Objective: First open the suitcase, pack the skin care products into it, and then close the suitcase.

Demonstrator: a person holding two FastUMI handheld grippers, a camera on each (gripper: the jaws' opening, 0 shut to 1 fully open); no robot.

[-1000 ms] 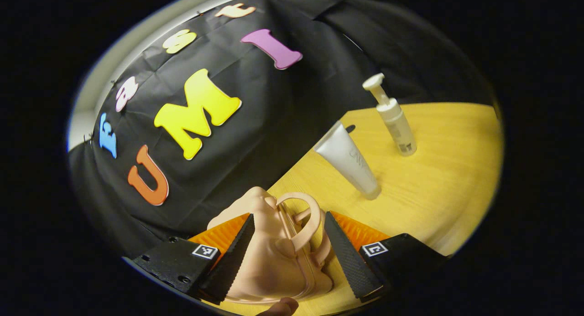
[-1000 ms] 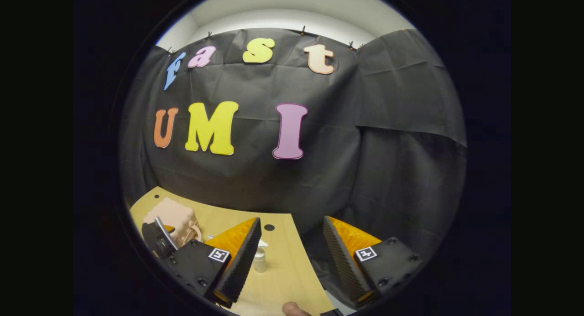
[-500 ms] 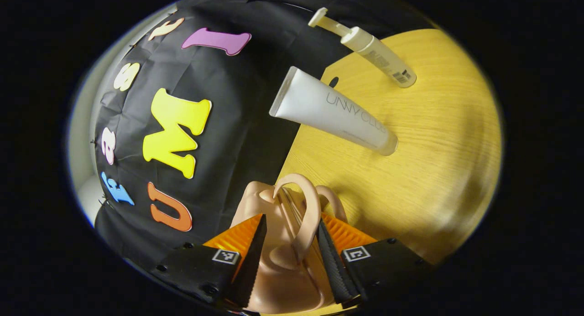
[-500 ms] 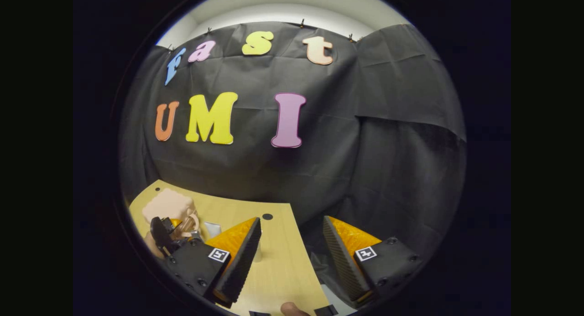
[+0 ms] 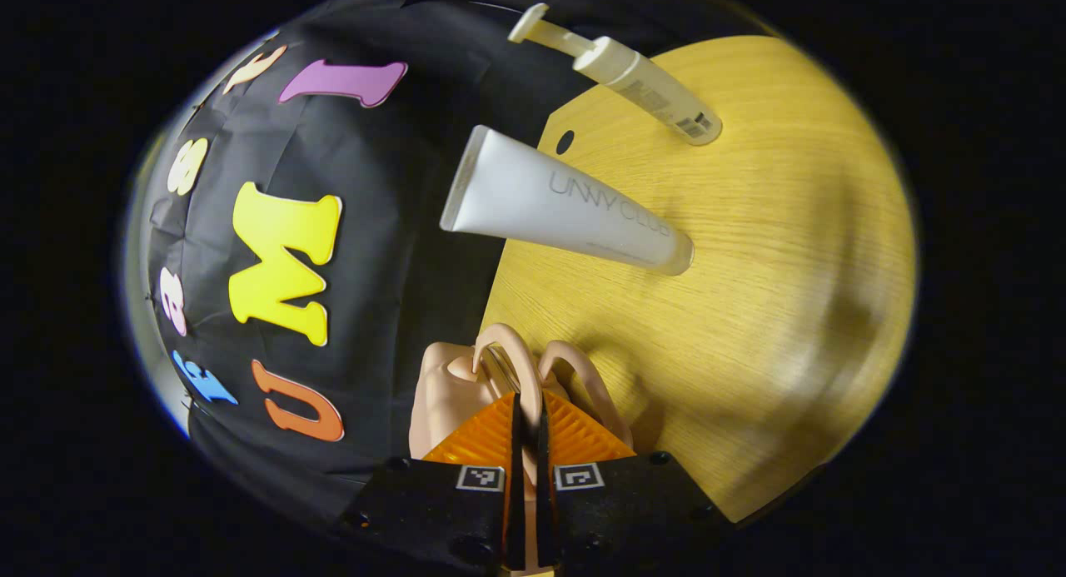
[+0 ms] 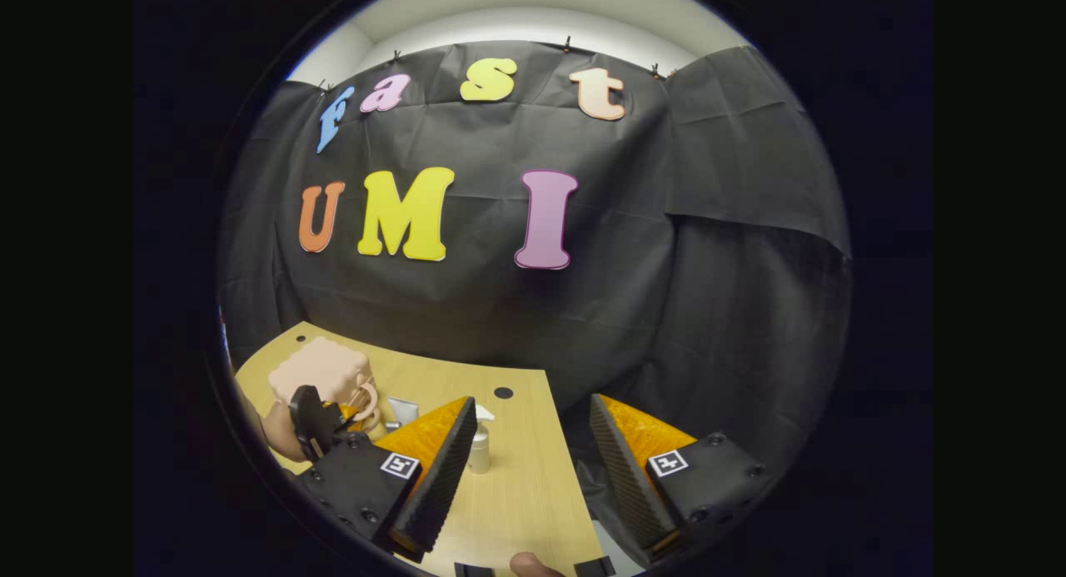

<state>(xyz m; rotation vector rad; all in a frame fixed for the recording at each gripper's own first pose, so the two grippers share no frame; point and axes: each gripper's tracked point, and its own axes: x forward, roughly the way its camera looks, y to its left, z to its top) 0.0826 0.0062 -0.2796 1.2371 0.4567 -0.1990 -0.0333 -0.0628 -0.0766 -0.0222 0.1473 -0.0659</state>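
Observation:
A small peach suitcase [image 5: 440, 387] stands closed at the table's edge, its two loop handles on top. My left gripper [image 5: 527, 399] is shut on one handle [image 5: 510, 359]; the other handle [image 5: 585, 375] loops free beside it. A white tube [image 5: 566, 211] and a white pump bottle [image 5: 645, 87] stand on the wooden table [image 5: 766, 310] beyond. In the right gripper view the suitcase [image 6: 321, 370] sits at the far left with the left gripper [image 6: 315, 419] on it, and the tube [image 6: 405, 409] and pump bottle [image 6: 479, 449] stand nearby. My right gripper [image 6: 533, 402] hangs open above the table's right edge, holding nothing.
The booth's black cloth wall runs close behind the table [image 6: 516, 494]. A small round hole [image 6: 503, 392] marks the table's back corner. A hand [image 6: 271, 431] holds the left gripper. Bare wood lies to the right of the tube and bottle.
My left gripper's fingers have closed from wide apart onto the suitcase handle, and its view has rolled. The right gripper has barely shifted and stays open.

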